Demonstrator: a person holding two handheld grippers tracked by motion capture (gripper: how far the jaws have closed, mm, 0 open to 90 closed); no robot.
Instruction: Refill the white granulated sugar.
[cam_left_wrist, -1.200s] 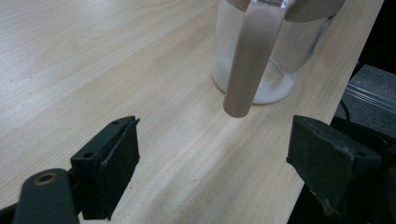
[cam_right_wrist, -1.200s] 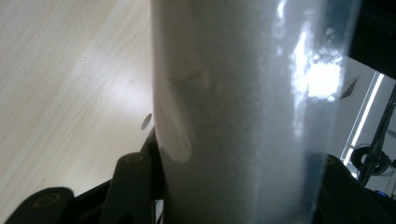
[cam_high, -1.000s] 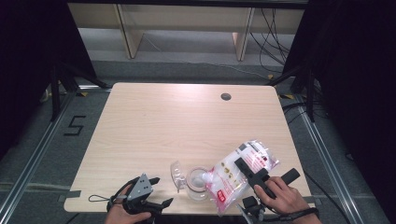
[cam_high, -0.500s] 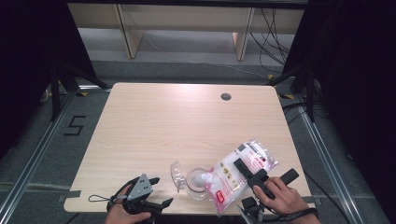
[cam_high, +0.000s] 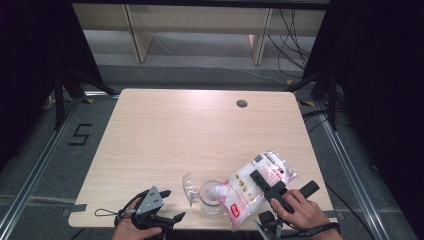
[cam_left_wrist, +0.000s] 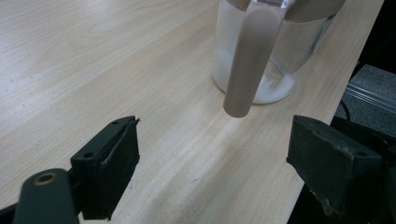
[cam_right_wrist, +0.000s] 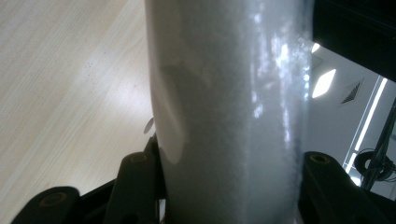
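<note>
Near the counter's (cam_high: 200, 130) front edge, right gripper (cam_high: 265, 186) fingers clamp a white-filled plastic bag (cam_high: 252, 187), tilted over a glass jar (cam_high: 211, 196). Left gripper (cam_high: 156, 209) rests beside, fingers spread, empty.

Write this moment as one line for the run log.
left gripper: open, empty | right gripper: shut on bag of white powder, tilted over glass jar | lid: beside jar

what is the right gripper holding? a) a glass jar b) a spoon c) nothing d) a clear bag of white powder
d: the right gripper is clamped on the bag, which tilts over the jar.
</note>
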